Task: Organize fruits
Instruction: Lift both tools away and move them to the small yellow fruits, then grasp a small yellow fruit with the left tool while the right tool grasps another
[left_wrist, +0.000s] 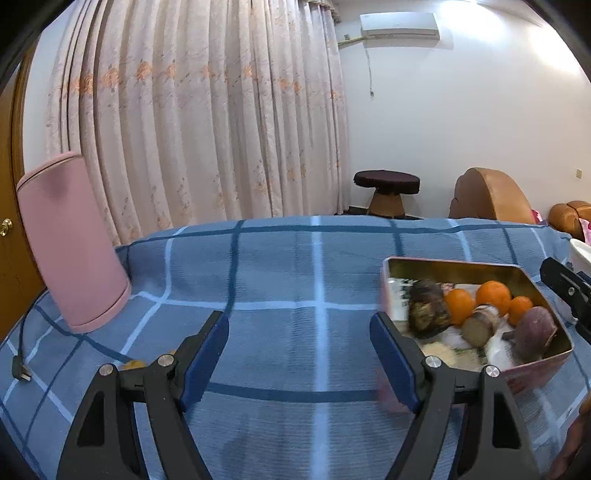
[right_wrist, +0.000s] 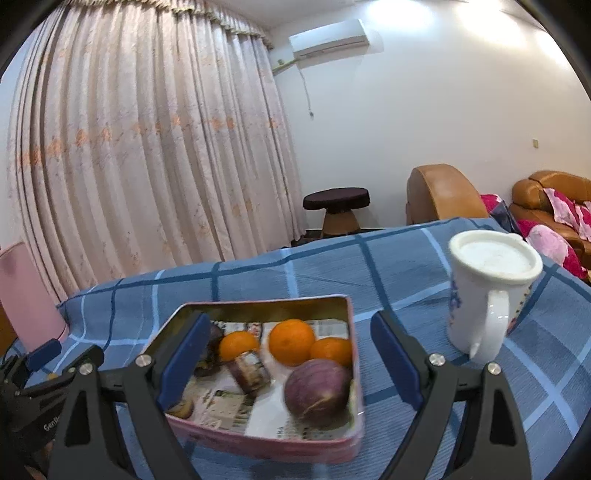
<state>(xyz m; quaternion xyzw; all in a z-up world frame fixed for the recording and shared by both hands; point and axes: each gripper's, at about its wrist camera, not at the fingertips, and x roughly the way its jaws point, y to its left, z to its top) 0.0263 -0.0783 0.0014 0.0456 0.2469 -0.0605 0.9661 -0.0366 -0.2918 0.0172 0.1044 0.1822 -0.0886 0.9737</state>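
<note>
Fruit sits in our shallow pink metal tin (right_wrist: 258, 443), lined with newspaper, on the blue checked cloth (left_wrist: 280, 266). We see three round orange fruits (right_wrist: 291, 341) near the tin's far wall and a round purple fruit (right_wrist: 317, 387) at its near right corner. Our right gripper (right_wrist: 291, 362) hangs over the tin, fingers spread wide, holding nothing. Our left gripper (left_wrist: 299, 354) is just left of the tin, wide open and holding nothing too. A white mug with a lid (right_wrist: 487, 295) stands right of the tin. A tall pink cylinder (left_wrist: 70, 243) stands well to the tin's left.
</note>
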